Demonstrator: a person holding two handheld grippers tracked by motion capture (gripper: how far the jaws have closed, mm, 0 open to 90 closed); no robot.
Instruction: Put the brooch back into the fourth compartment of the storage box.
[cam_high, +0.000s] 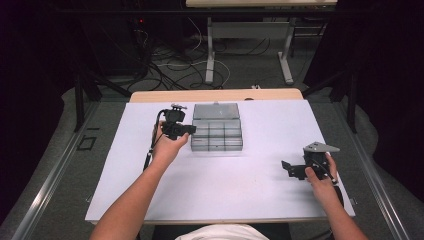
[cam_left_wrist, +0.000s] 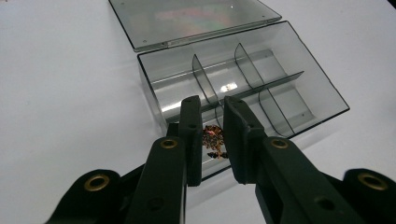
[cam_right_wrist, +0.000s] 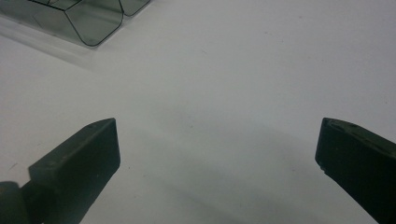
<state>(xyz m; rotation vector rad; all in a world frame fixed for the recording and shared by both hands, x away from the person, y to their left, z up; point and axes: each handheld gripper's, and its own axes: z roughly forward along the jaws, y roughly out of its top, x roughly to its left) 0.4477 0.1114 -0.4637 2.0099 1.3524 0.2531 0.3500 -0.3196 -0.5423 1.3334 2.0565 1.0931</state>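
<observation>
We note the compartment box near the middle of the white table, toward its far half. In the high view its long axis runs left to right across the table. The clear lid is swung fully back and lies flat on the far side of the tray, so the open tray faces up. Dividers split the tray into small cells.

Left gripper: we see it at the tray's left end, pointing right toward the box. In the left gripper view its jaws stand closed to a narrow gap, over the near corner cell. Between them sits a small dark reddish-brown piece; we cannot tell what it is. The jaws appear to pinch it, one on each side. From this view the box runs away from the gripper on a slant, with the lid beyond it.

Right gripper: we see it held near the table's right edge, well apart from the box, pointing left. In the right gripper view its jaws stand wide apart with only bare table between them; they hold nothing. A rounded corner of the box shows at the top left of that view.
</observation>
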